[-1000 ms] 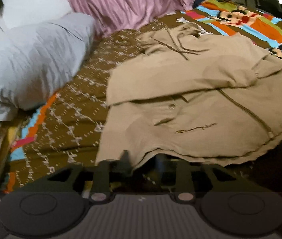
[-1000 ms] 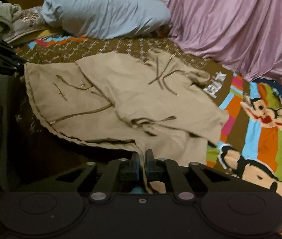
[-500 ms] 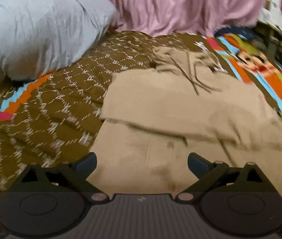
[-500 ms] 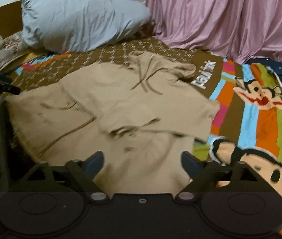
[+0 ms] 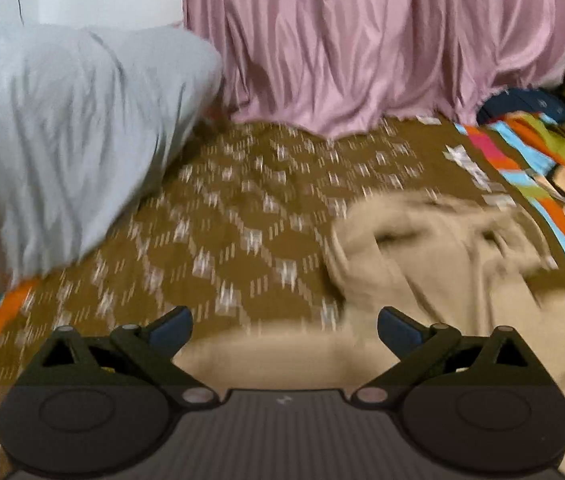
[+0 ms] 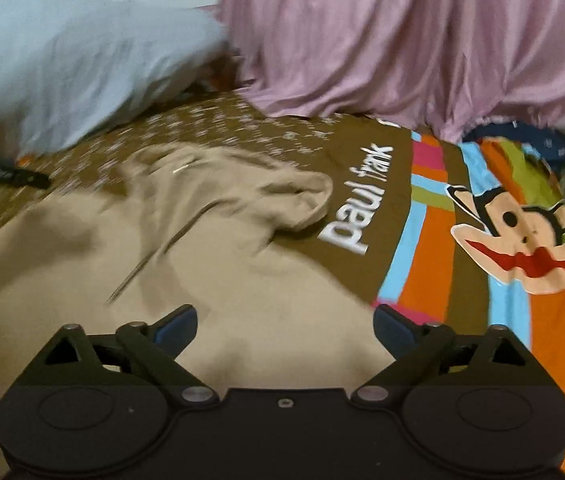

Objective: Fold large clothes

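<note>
Bedding fills both views: a bed (image 6: 362, 184) spread with a brown, white-patterned cover that gives way toward its right side to bright stripes, a cartoon monkey face (image 6: 522, 240) and the white words "paul frank" (image 6: 358, 200). Along the far edge of the bed hangs a pink curtain (image 5: 362, 40), its hem resting on the cover, and at the far left corner lies a large pale grey pillow (image 5: 62, 140). Next in size is the tan hoodie (image 6: 162, 280), lying flat on the brown part of the cover toward the near edge of the bed; its hood (image 6: 302, 196) points to the far edge and ends just beside the lettering, and a dark drawstring (image 6: 170, 240) trails across the chest. In the left wrist view the same garment (image 5: 442, 260) is smeared by blur, its shoulder edge running across the near part of the picture. The left gripper (image 5: 284, 326) hangs over that shoulder edge with its jaws released and spread wide, nothing pressed between the blue pads. The right gripper (image 6: 284, 322) hangs over the garment's other shoulder near the striped part; its jaws stand wide yet are closing, with cloth below them but nothing clamped. A dark part of the other tool (image 6: 2, 174) shows at the left edge of the right wrist view.
</note>
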The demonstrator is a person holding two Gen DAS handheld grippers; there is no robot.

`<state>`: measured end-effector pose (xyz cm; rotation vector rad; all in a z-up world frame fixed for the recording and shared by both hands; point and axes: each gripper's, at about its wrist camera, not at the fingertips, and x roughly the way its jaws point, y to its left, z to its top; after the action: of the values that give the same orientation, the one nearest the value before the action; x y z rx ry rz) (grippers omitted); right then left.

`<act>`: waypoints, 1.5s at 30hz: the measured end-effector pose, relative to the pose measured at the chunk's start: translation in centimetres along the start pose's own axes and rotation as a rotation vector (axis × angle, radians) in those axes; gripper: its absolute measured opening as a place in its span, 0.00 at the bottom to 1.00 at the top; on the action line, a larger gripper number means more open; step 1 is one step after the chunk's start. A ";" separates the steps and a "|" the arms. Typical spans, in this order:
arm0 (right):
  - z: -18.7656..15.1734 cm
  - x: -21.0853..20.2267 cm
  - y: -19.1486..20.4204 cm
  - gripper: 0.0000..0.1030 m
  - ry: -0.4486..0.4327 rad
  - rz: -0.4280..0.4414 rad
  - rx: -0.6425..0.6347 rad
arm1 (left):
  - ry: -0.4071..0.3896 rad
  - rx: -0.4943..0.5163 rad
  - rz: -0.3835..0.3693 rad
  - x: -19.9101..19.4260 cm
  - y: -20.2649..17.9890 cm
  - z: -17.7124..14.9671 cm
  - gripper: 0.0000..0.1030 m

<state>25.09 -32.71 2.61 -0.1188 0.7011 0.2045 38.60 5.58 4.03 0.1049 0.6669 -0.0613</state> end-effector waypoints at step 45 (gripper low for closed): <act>-2.3 1.7 3.2 0.02 -0.481 -0.251 -0.321 | -0.323 0.069 -0.031 -2.9 -0.1 -4.6 0.04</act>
<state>24.22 -29.70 -0.35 -0.4466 0.1657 0.0962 33.49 6.08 2.22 0.1477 0.3438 -0.1279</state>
